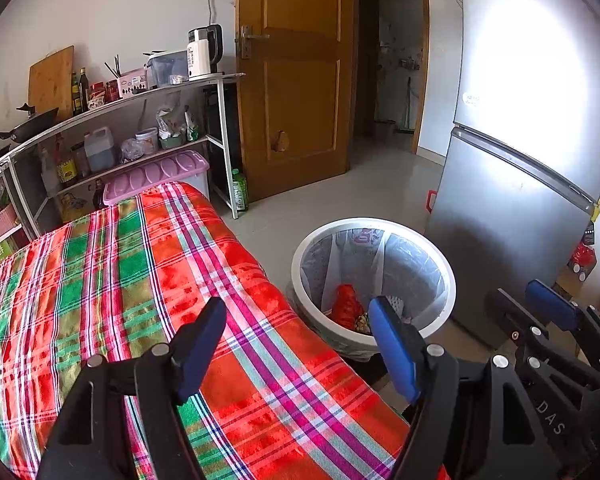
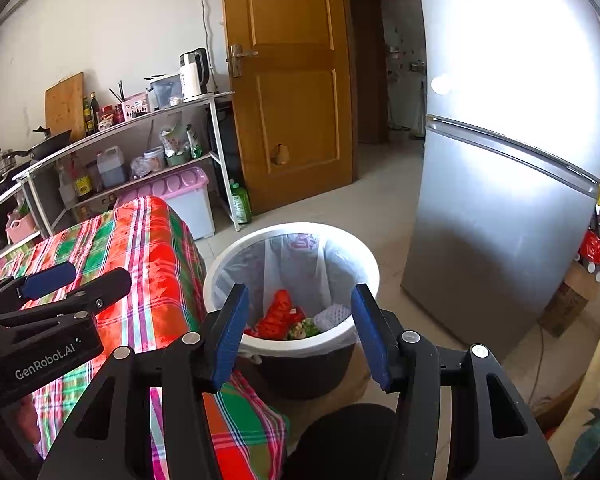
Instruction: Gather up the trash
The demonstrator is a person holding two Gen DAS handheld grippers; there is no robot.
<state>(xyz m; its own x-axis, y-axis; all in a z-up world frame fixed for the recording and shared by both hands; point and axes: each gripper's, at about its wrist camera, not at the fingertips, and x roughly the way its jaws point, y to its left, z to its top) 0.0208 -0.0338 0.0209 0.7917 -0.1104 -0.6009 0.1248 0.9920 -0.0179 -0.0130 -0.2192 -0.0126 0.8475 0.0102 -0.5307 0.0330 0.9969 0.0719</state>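
Note:
A dark bin with a white rim (image 1: 448, 276) (image 2: 370, 270) and a clear liner stands on the floor beside the table. Inside it lie a red wrapper (image 1: 346, 306) (image 2: 278, 312), a white foam net (image 2: 332, 314) and green-yellow scraps (image 2: 304, 328). My left gripper (image 1: 298, 336) hovers open over the plaid tablecloth (image 1: 140, 280) (image 2: 148, 264) at the table's edge, nothing between its blue pads. My right gripper (image 2: 300, 328) stands open just above the bin's near rim, empty. The right gripper (image 1: 540, 304) shows at the far right of the left wrist view, the left gripper (image 2: 68, 280) at the left of the right wrist view.
A silver fridge (image 1: 512, 200) (image 2: 500, 200) stands right of the bin. A metal shelf (image 1: 148, 96) with bottles, a kettle (image 1: 204, 52) and a pink-lidded box (image 1: 156, 176) lines the back wall. A wooden door (image 1: 296, 80) and a green bottle (image 1: 240, 190) are behind.

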